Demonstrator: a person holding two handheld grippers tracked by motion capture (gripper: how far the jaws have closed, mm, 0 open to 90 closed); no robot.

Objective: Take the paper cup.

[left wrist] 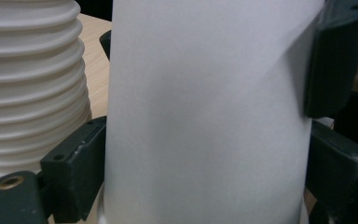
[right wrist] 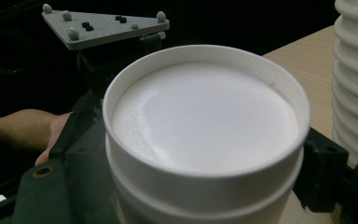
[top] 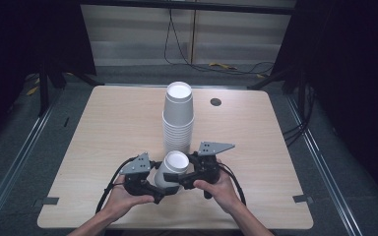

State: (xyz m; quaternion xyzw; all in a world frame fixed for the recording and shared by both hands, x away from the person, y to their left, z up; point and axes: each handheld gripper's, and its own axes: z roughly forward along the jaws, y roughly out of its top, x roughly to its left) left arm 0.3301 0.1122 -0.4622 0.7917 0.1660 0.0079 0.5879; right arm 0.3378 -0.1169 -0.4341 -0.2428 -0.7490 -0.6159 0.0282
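Observation:
A white paper cup, base up and a little tilted, is held over the table's near edge between both grippers. A second rim under its base suggests another cup nested inside. My left gripper takes it from the left. In the left gripper view both jaws of that gripper lie against the cup's wall with no gap showing. My right gripper takes it from the right. In the right gripper view that gripper's jaws sit tight on either side below the cup's base.
A tall stack of upturned white cups stands mid-table, just behind the held cup; its ribbed rims are close beside it. A round cable hole lies at the table's back right. Dark floor and cables surround the table.

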